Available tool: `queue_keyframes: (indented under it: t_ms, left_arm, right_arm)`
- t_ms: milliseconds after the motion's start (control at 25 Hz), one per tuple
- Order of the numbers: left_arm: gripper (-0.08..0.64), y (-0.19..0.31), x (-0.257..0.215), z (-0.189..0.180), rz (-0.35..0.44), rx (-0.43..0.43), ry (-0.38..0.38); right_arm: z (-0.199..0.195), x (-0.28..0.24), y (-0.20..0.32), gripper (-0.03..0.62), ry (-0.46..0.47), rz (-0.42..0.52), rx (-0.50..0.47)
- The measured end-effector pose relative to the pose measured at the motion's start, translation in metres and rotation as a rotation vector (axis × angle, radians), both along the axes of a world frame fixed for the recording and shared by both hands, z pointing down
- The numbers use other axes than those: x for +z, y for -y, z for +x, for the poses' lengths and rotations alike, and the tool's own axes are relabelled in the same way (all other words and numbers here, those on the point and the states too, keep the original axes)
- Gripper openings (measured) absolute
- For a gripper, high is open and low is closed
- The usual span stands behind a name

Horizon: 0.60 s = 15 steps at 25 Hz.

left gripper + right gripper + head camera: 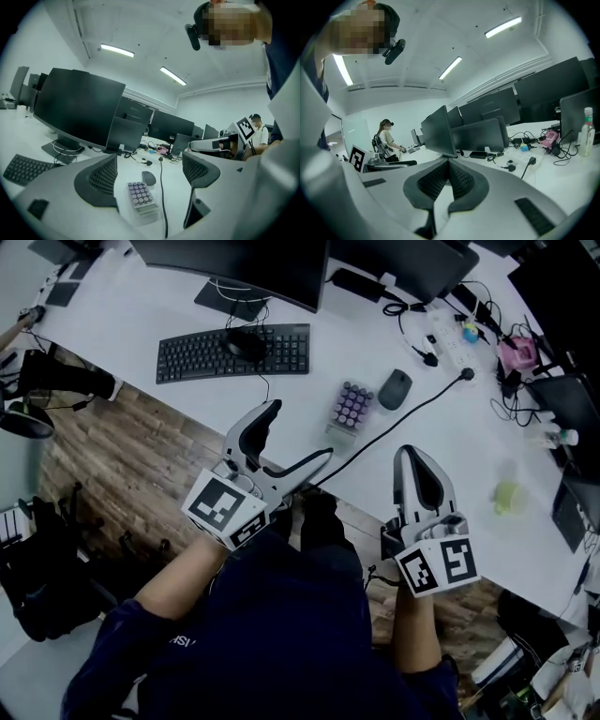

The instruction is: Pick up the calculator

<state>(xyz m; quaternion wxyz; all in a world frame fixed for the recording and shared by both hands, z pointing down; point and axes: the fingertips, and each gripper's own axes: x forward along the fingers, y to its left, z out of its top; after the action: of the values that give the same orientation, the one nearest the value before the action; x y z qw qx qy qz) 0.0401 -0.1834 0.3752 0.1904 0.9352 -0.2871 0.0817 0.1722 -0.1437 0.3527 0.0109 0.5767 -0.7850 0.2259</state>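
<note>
The calculator (352, 406), small with purple round keys, lies on the white desk (469, 446) beside a dark mouse (395, 388). My left gripper (298, 434) hovers at the desk's near edge just short of it, jaws open, nothing between them. In the left gripper view the calculator (140, 197) lies ahead between the two pads (101, 180), apart from both. My right gripper (411, 457) is further right over the desk edge, shut on nothing; in its own view the right gripper (447, 180) has its pads pressed together.
A black cable (394, 427) runs across the desk just right of the calculator. A black keyboard (232, 352) and monitor stand are at the back left. A power strip (448, 334), tangled wires and a green object (506, 495) lie to the right. Wooden floor lies below the desk.
</note>
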Motion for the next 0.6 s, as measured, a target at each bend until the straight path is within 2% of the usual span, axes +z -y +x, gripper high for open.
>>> queue_keyframes:
  t_ms: [600]
  left_arm:
    - [0.422, 0.009, 0.061, 0.015, -0.099, -0.070, 0.048]
  right_arm:
    - [0.018, 0.049, 0.022, 0.003, 0.028, -0.074, -0.056]
